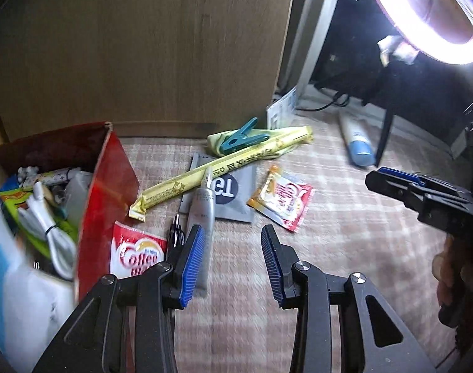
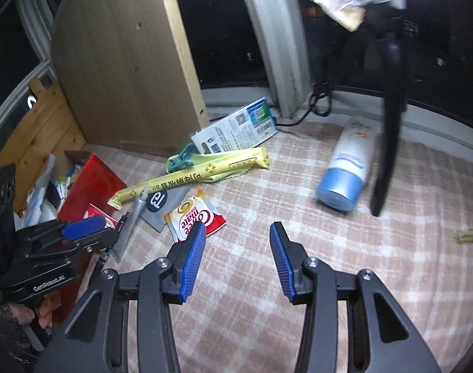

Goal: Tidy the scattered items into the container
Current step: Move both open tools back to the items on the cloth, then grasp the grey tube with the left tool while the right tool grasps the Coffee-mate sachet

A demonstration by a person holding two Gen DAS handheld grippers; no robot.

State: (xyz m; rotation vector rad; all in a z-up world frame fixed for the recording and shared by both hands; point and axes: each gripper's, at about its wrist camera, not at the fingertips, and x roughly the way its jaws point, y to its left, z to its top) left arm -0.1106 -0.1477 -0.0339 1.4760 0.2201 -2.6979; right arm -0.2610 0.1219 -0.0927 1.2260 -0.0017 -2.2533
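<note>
Scattered items lie on a pink plaid-cloth tabletop (image 2: 298,279), the red box container (image 1: 107,192) at its left edge, already crammed: white coiled cable (image 1: 47,227), green packet, white bits.

Still out, near the box:
- long yellow stick packet (image 1: 218,171), one end almost at the box's corner, lying slantwise across a grey "T3" sachet (image 1: 233,192)
- silver tube (image 1: 202,214), overlapping that sachet's left edge, running down beside the left tool's left finger
- Coffee-mate sachet (image 1: 137,255) just beside the box wall, next to a black pen (image 1: 176,233)
- second Coffee-mate sachet (image 2: 194,217), right of the grey sachet, just ahead of the right tool's left finger
- teal clothespin (image 1: 242,138) on a yellow-green cloth, far end of the yellow packet
- white printed carton (image 2: 236,127) leaning against the wooden panel (image 1: 143,46)
- white bottle with blue cap (image 2: 345,171) lying on its side, well apart to the right, next to a black tripod leg (image 2: 388,143)
- small green thing (image 2: 469,235) at far right, too blurred to name

Left tool (image 1: 233,264): fingers spread, nothing between them, low over the cloth, right beside the box. Right tool (image 2: 236,258): fingers spread too, empty, over bare cloth. A hand grips each tool's handle. Ring light (image 1: 438,15) glares at upper right.
</note>
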